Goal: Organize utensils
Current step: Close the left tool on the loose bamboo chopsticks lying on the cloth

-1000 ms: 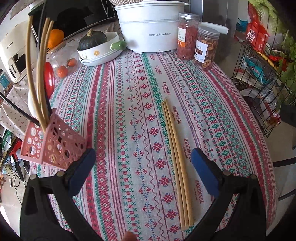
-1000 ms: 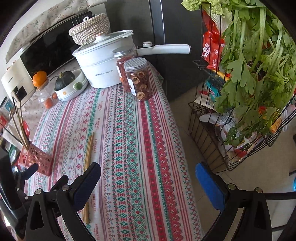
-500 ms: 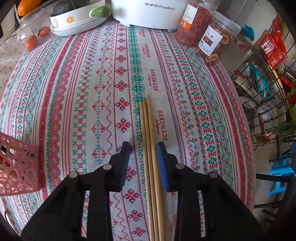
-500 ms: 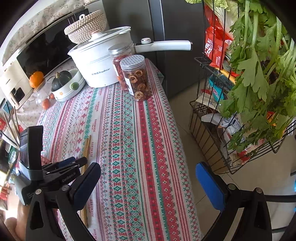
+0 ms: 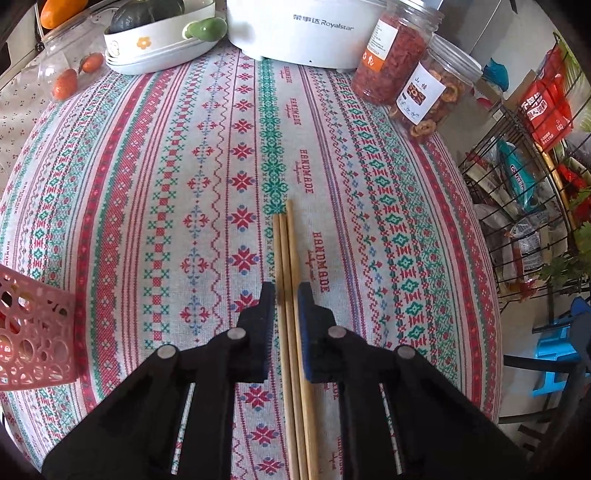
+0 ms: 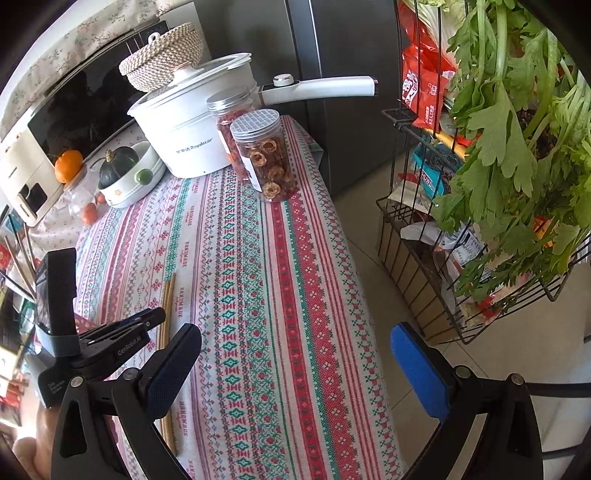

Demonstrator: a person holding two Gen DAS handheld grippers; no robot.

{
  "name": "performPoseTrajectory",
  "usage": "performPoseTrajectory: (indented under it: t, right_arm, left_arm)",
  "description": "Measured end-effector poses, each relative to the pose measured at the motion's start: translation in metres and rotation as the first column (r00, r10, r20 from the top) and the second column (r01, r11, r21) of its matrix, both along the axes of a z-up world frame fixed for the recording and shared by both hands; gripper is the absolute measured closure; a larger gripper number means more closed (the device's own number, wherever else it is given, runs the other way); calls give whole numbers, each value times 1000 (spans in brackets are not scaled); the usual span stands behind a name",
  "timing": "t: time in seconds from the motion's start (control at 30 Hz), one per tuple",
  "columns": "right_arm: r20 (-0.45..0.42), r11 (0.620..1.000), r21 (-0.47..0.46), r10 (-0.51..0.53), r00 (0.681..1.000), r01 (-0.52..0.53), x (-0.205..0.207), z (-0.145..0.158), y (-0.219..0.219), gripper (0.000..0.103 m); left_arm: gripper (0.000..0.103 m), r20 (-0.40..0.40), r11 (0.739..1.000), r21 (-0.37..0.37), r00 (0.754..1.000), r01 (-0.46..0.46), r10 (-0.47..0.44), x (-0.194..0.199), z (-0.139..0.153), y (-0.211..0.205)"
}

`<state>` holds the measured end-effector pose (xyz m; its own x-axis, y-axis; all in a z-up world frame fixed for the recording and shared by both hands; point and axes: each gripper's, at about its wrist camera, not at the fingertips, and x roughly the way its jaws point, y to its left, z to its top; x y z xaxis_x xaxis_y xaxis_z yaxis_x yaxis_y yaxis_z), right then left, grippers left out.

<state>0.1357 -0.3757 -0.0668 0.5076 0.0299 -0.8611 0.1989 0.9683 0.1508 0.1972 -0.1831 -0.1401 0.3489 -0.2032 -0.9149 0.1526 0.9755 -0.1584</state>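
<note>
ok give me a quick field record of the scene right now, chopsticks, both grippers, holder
chopsticks: three wooden sticks lying side by side on the striped tablecloth
left gripper: fingers have just been closing, now pressed against the chopsticks from both sides
right gripper: open, nothing between its fingers, over the table's edge
holder: pink perforated basket at the left, apart from the chopsticks
lifted yet: no, the chopsticks lie flat

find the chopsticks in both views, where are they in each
Left wrist: the chopsticks run up the lower centre, lying on the cloth between the pads of the left claw.
Right wrist: the chopsticks lie at lower left on the cloth, partly behind the left claw.
Shared landmark: the white pot at the table's far end.
</note>
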Motion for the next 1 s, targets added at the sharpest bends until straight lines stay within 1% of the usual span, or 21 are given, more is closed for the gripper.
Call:
performPoseTrajectory:
  t: [0.2, 0.33, 0.47, 0.53, 0.63, 0.8, 0.9, 1.0]
  right_arm:
    - [-4, 1000, 12, 12, 1000, -12, 1, 0, 3, 0]
    - [-12, 1000, 17, 4, 1000, -4, 1, -2, 1, 0]
    - [-10, 1000, 15, 6, 1000, -6, 1, -2, 1, 0]
    - [-10, 1000, 16, 6, 1000, -6, 1, -2, 1, 0]
    - [-17, 1000, 19, 5, 1000, -4, 3, -4, 1, 0]
    - [-23, 1000, 17, 8, 1000, -8, 3, -4, 2, 0]
    - [-21, 1000, 18, 4, 1000, -4, 2, -3, 2, 0]
    - [-19, 1000, 16, 5, 1000, -5, 2, -2, 3, 0]
  left_arm:
    - [91, 15, 999, 39, 1000, -20, 19, 2, 1, 0]
    - [93, 15, 998, 24, 999, -50, 49, 2, 0, 5]
    - [93, 17, 999, 25, 999, -47, 46, 2, -2, 5]
    - [93, -9, 999, 19, 999, -49, 49, 2, -6, 3]
    - [93, 9, 998, 48, 999, -43, 43, 5, -6, -2]
    - [93, 16, 996, 62, 998, -60, 60, 15, -6, -5]
    - [93, 5, 997, 54, 998, -56, 56, 19, -6, -5]
    - [93, -1, 999, 24, 999, -47, 47, 11, -2, 1]
